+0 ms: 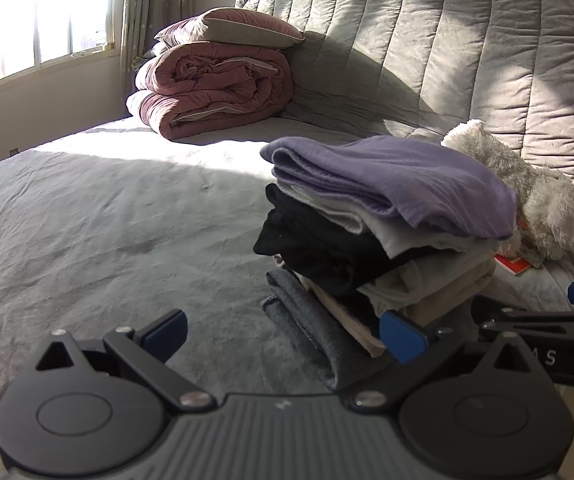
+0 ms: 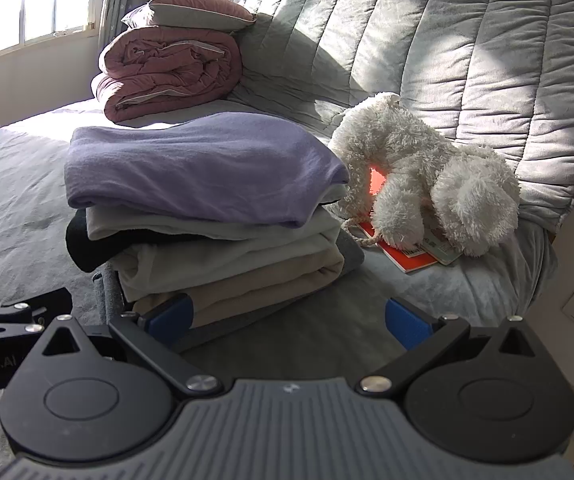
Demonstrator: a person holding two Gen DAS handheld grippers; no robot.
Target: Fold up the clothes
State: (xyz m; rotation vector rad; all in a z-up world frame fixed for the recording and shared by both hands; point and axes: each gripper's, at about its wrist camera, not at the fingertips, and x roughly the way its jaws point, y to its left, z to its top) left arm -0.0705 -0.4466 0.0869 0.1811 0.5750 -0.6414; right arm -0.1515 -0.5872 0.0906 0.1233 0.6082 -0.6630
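The stack of folded clothes point(image 2: 207, 216) sits on the bed point(image 2: 19, 200), at the centre of the right wrist frame. Just to its right lies a plush toy point(image 2: 427, 176) (on top of some books point(image 2: 411, 260)). Behind, at the upper left, a pillow point(image 2: 191, 10) rests on a rolled quilt point(image 2: 171, 72), against the headboard point(image 2: 467, 40).

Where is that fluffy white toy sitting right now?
In the right wrist view the white plush toy lies on the bed, right of the stack of folded clothes, partly over some booklets and in front of the quilted headboard.
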